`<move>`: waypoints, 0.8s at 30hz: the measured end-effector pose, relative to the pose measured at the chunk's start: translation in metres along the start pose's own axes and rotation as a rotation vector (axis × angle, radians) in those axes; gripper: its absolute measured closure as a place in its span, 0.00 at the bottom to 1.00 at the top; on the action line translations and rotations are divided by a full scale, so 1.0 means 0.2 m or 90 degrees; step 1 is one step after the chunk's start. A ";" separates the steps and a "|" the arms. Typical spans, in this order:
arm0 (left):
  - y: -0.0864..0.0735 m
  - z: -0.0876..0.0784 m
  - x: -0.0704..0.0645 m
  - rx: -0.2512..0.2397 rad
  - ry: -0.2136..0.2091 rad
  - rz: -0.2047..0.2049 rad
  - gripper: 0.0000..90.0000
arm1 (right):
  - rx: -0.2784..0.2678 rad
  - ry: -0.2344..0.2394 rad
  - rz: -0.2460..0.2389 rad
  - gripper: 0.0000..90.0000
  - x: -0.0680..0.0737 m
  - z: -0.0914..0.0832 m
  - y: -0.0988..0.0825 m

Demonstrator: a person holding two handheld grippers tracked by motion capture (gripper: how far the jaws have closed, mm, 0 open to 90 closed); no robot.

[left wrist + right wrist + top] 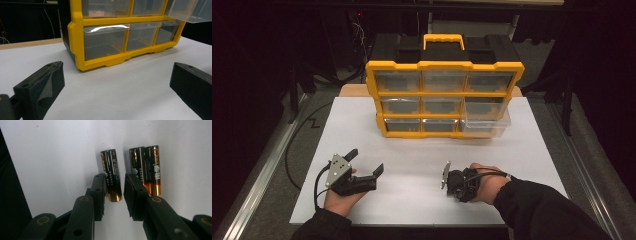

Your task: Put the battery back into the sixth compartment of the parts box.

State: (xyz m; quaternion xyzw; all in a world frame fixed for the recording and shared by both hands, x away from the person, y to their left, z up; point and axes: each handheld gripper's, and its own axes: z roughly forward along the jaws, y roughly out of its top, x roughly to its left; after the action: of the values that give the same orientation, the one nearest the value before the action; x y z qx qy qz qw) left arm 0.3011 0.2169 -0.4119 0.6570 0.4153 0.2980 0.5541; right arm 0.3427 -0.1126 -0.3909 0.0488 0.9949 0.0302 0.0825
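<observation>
The right gripper points down at the white counter, its two black jaws narrowed to either side of a single black-and-gold battery that lies flat on the sheet. The left pad sits right against the battery's side, while a thin gap shows on the other side, so a firm clamp cannot be confirmed. Just beside that battery, apart from it, lie two more batteries pressed side by side, and the right jaw stands between the lone one and this pair. In the high view the right gripper is turned down near the front middle of the counter, a dark sleeve behind it. The left gripper rests low at the front left, its jaws spread wide with nothing between them. Farther back stands a yellow organiser of clear drawers, and one drawer at its lower right is pulled out.
</observation>
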 end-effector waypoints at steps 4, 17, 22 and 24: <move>0.00 0.00 0.00 0.000 -0.002 0.000 0.00 | 0.003 0.011 0.000 0.82 0.00 0.01 -0.01; 0.00 0.00 -0.01 0.005 -0.002 0.005 0.00 | 0.007 0.054 0.007 0.84 -0.04 0.03 -0.01; 0.00 0.01 -0.01 0.005 -0.007 0.005 0.00 | 0.010 0.075 0.016 0.85 -0.06 0.03 0.00; 0.00 0.00 -0.01 0.009 -0.004 0.009 0.00 | 0.012 0.082 0.030 0.87 -0.07 0.03 0.00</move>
State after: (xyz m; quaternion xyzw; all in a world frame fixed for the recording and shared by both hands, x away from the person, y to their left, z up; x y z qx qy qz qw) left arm 0.3008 0.2148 -0.4127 0.6647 0.4106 0.2969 0.5490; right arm 0.3582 -0.1135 -0.3950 0.0707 0.9970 0.0261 0.0174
